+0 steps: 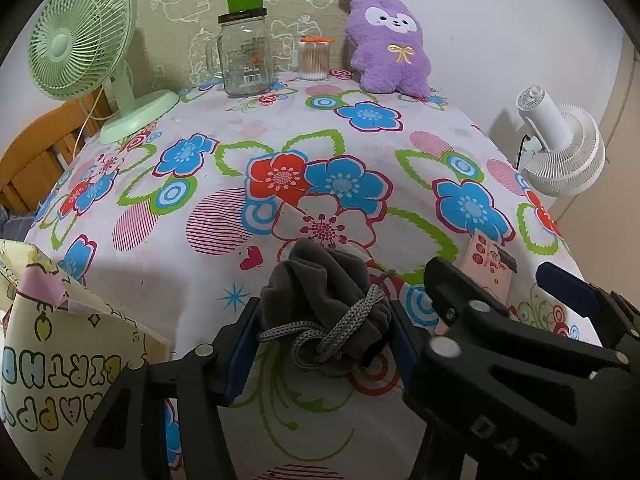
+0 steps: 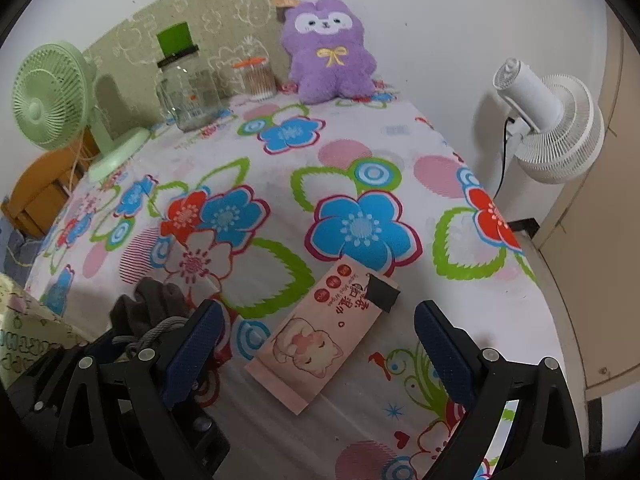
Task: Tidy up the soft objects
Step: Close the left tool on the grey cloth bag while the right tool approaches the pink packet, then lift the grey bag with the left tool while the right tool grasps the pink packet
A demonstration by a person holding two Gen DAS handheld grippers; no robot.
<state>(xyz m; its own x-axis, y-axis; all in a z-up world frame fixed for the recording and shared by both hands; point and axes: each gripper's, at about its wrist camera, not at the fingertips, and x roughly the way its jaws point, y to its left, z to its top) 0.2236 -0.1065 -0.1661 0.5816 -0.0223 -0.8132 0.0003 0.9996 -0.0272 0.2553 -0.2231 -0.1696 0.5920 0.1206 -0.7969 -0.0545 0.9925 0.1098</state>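
The middle of the worktop (image 2: 280, 152) lies open from the near edge toward 12 o'clock, bare flowered cloth with nothing standing on it. The far rim is blocked: a green fan (image 1: 80, 40) at 10 o'clock, a glass jar (image 1: 245, 60) and a tub of cotton swabs (image 1: 315, 58) at 12, a purple plush toy (image 1: 387, 46) at 1. Close in, a gift bag (image 1: 52, 360) crowds 8 o'clock, a pink wipes packet (image 2: 320, 344) lies flat between the right gripper's (image 2: 320, 344) spread fingers, and a white fan (image 2: 552, 128) stands off the worktop at 2.

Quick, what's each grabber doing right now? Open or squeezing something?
Left gripper: shut on the gray drawstring pouch.
Right gripper: open, holding nothing, with the pink wet wipes pack lying on the table between its fingers.
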